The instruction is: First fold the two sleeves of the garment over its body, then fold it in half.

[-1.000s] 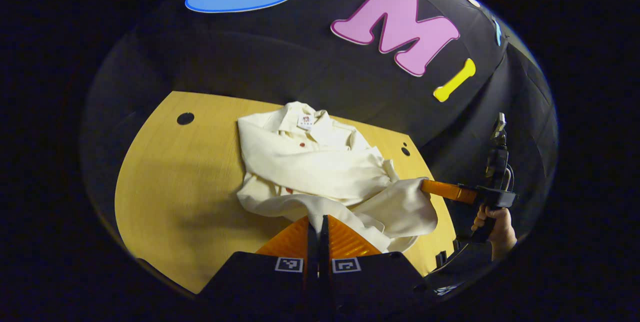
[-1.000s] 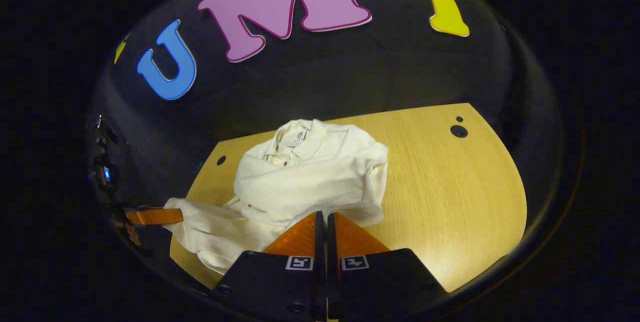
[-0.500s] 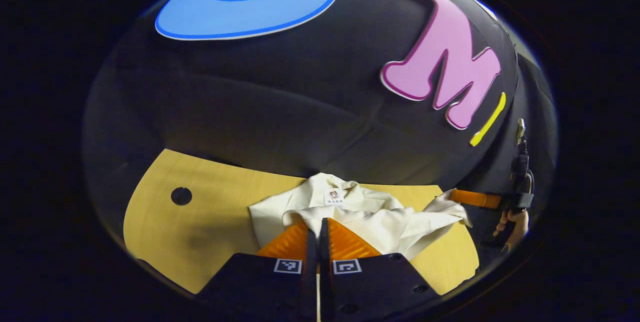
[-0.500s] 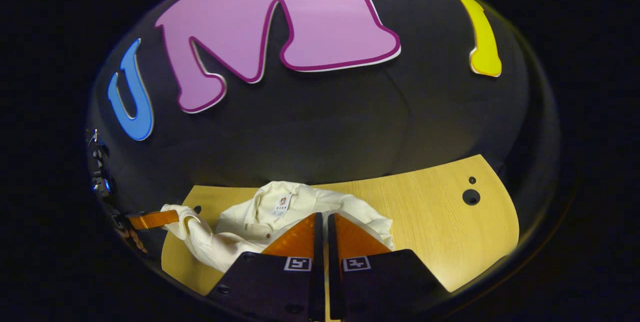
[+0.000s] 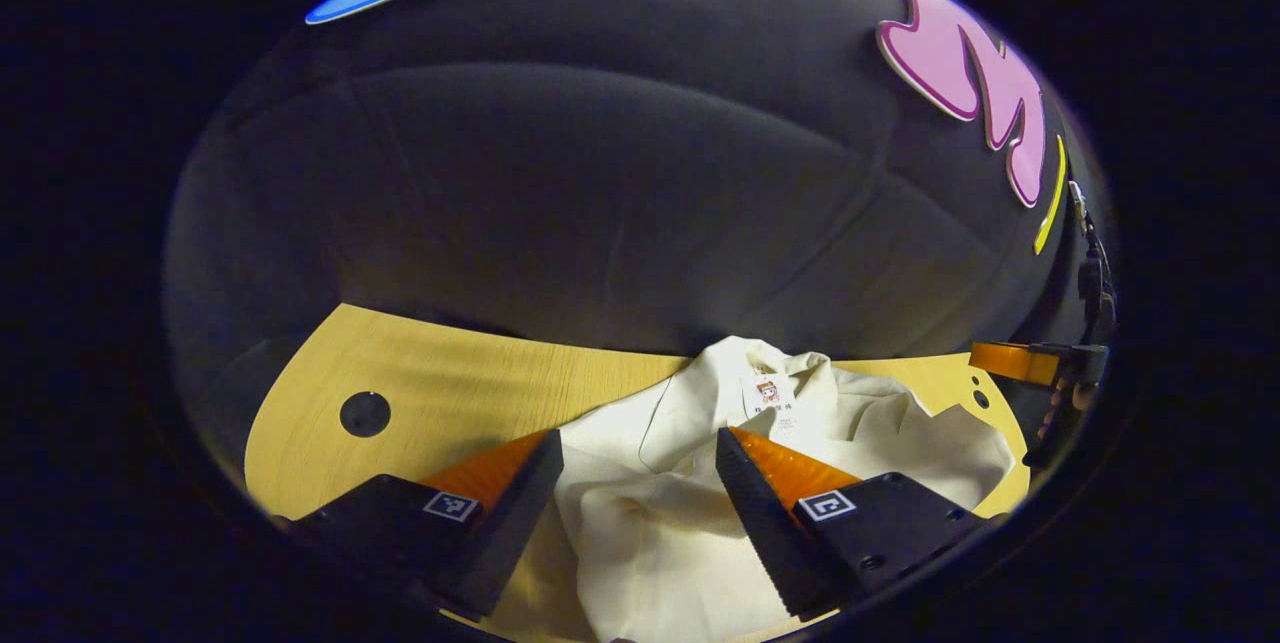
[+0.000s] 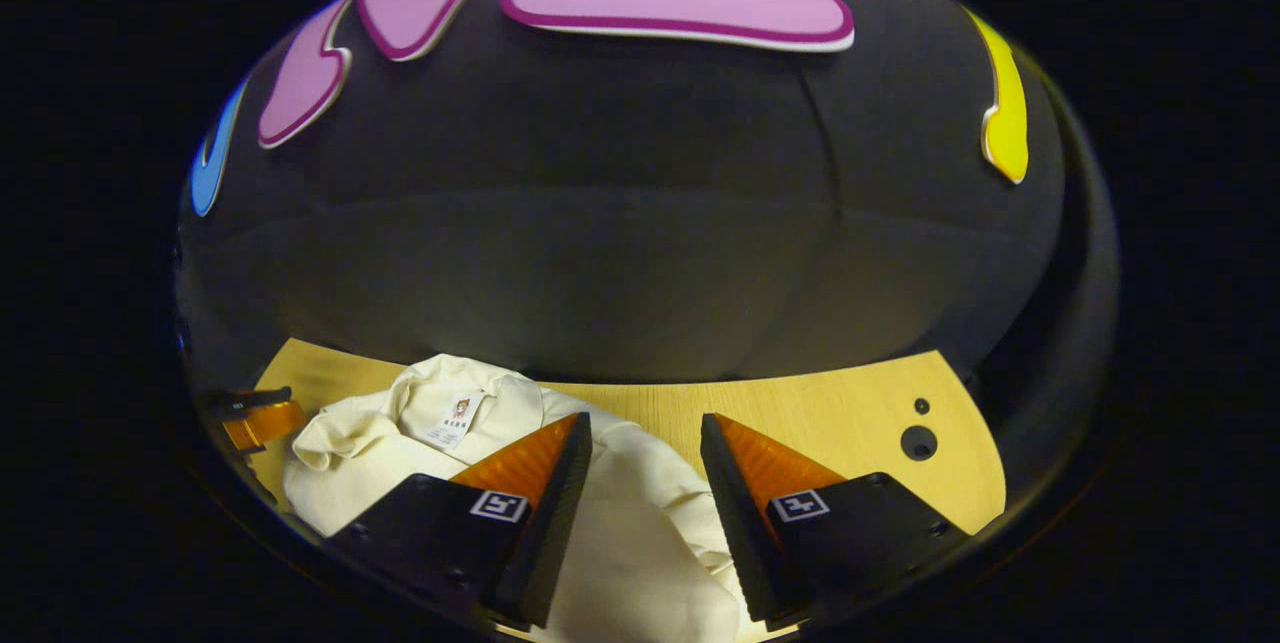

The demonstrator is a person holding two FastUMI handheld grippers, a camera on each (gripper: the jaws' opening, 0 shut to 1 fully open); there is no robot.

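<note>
— Both grippers have let go since half a second back: they were pinched together on the cloth, and now the left gripper (image 5: 640, 458) and the right gripper (image 6: 640, 443) each stand with fingers spread apart, nothing between them but slack fabric below.

— So the half-fold is down?

— I judge it so. In the left gripper view the garment (image 5: 700, 483) lies in a cream heap on the wooden table (image 5: 420, 373), collar and neck label (image 5: 768, 393) at the far side toward the booth wall. In the right gripper view the same garment (image 6: 640, 533) runs under my fingers, label (image 6: 452, 417) off to the left, with the other gripper (image 6: 255, 418) just beyond the heap.

— How does it handle?

— Soft and light, I'd say. It drapes and bunches, holds no edge by itself, and the thick rolls at the side suggest several layers stacked. Not slippery-looking; a plain woven cloth that a pinch should hold well.

— Where would you take it, if it needs tidying?

— At a doubled edge or corner near the table, pinching all layers at once, not the single top sheet, or the fold would peel open. I'd stay off the collar; it's lumpy there.

— Risk?

— Dragging it. Light cloth follows the gripper.
</note>
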